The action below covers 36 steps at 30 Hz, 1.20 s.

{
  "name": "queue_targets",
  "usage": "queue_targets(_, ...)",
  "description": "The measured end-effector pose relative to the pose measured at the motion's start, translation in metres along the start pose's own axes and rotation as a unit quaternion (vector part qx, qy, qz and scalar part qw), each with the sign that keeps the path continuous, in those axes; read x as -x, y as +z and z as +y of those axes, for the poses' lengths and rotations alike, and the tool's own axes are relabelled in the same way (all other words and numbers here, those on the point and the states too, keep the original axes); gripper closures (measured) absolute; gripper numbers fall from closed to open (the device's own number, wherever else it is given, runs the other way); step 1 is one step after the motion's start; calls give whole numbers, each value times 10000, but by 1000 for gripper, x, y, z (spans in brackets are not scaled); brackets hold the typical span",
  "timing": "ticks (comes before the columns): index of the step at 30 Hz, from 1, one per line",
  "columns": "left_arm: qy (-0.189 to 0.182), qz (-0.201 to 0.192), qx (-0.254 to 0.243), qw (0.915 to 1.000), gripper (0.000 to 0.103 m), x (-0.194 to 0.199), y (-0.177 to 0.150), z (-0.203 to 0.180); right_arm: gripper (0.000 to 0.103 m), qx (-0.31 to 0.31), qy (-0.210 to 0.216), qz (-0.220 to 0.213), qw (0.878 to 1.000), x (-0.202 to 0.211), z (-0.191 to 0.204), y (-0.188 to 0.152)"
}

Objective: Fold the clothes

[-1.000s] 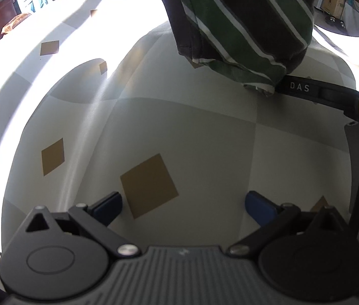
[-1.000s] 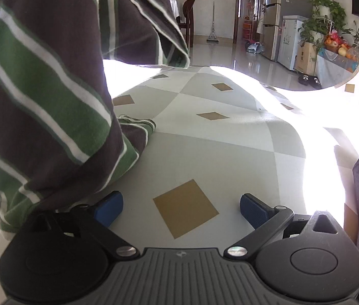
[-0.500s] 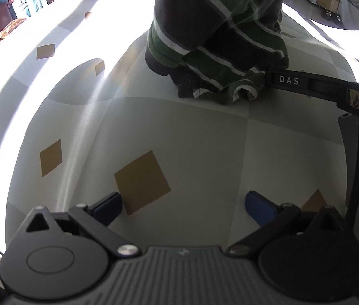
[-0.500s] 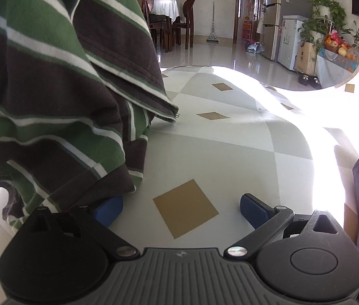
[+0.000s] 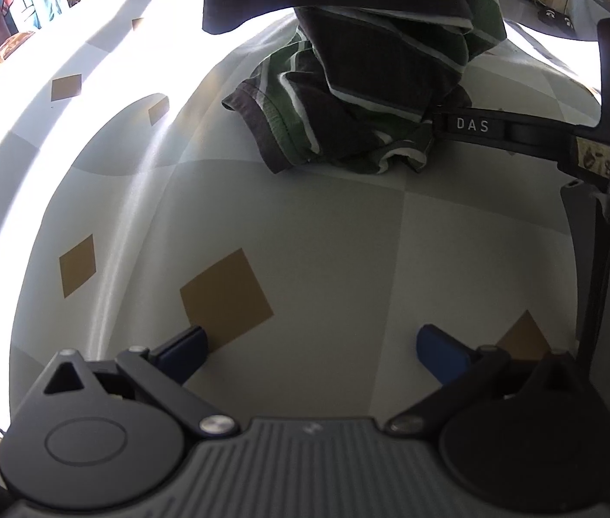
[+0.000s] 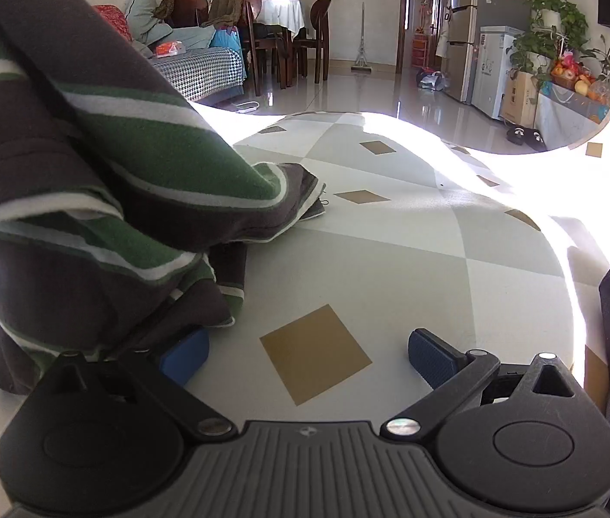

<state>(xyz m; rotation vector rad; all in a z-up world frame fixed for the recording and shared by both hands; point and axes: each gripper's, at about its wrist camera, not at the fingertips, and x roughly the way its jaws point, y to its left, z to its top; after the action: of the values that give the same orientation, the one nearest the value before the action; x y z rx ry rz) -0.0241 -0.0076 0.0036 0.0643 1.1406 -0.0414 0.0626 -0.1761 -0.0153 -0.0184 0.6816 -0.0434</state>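
Both grippers hover low, the left gripper (image 5: 311, 345) and right gripper (image 6: 308, 352) spread wide, gripping nothing; the soft green-striped shirt (image 5: 348, 99) slumps crumpled on the diamond-patterned tablecloth (image 5: 262, 216).

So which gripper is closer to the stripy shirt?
Right. The right gripper has the shirt draped over one finger; the left gripper sits back across bare tablecloth.

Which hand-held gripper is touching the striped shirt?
The right hand-held gripper: green-and-brown striped shirt drapes onto its left finger. The left hand-held gripper is clear of it.
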Motion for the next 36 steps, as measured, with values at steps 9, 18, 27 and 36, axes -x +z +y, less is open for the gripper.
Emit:
queue_targets(9,116,-45,-182,9998,0,5,4,-9,4,1,-1,2,10000,0,0,0)
queue_targets(18,153,-170,-199,9995,0,15,7,-17,4,1,-1,3,10000,0,1,0)
queue_targets(27,121,-283,38,9995,0,24,21,-4,4,1,-1,4,10000,1,1,1)
queue_targets(36,114,-257,-9,9996,0,27,12,-3,4,-6,1,19,10000,4,2,-1)
